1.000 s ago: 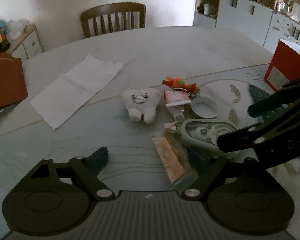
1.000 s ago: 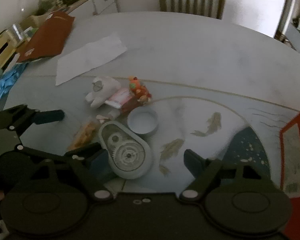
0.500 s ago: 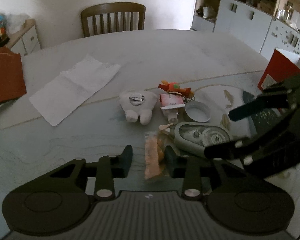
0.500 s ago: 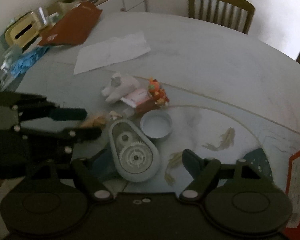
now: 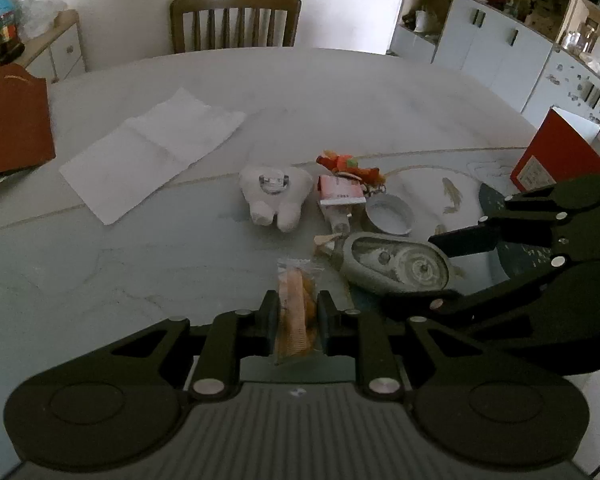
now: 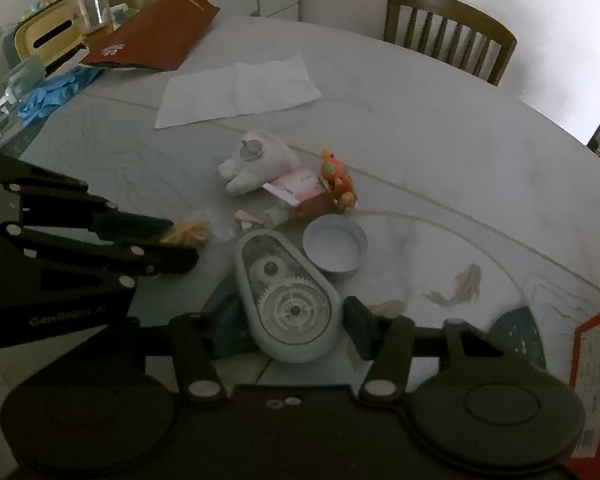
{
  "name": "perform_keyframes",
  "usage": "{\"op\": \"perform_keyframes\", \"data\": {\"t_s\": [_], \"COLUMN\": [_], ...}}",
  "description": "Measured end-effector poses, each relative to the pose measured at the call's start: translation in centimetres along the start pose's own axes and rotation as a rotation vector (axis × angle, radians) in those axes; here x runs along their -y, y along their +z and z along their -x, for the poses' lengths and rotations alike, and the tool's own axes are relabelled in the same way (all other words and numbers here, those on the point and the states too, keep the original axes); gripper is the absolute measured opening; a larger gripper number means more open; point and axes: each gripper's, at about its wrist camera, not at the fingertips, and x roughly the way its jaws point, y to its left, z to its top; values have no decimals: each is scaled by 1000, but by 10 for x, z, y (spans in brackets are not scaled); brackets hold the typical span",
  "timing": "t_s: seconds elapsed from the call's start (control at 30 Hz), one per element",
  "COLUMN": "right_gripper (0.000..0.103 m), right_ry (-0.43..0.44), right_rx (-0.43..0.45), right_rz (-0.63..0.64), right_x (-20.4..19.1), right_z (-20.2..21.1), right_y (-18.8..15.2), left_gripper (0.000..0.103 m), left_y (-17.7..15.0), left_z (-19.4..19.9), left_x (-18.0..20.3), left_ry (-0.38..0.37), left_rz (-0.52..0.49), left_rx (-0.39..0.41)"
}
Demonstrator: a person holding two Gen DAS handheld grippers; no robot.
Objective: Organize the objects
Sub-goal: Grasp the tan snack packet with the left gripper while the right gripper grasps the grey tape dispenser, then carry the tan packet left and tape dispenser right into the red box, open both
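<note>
My left gripper (image 5: 298,314) is shut on an orange snack packet (image 5: 296,304) in clear wrap, also seen in the right wrist view (image 6: 186,234). My right gripper (image 6: 288,320) is open, its fingers on either side of a grey oval gear case (image 6: 288,300), which also shows in the left wrist view (image 5: 396,264). Behind it lie a round white lid (image 6: 335,247), a pink tube (image 6: 296,188), an orange toy (image 6: 336,178) and a white plush tooth (image 6: 256,164).
A white paper sheet (image 5: 152,148) lies at the far left of the table (image 5: 340,92). A red box (image 5: 560,152) stands at the right edge. A brown folder (image 6: 156,36), blue gloves (image 6: 48,94) and a chair (image 5: 236,20) are beyond.
My left gripper closed on the snack packet and drew it back toward me. My right gripper narrowed around the gear case.
</note>
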Motion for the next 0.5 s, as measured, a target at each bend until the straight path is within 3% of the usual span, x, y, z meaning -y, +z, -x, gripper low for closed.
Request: {"op": "perform_keyframes", "data": {"t_s": [0.5], "right_gripper": [53], "right_ry": [-54], "right_rx": [-2], "right_rz": [-130], "right_x": [-1], "right_z": [47], "right_y": [-46], "left_gripper": [19], "left_y": [-25], "left_z": [21], "left_x": [25], "left_ry": [-40], "left_rz": [57], "left_rx": [-50]}}
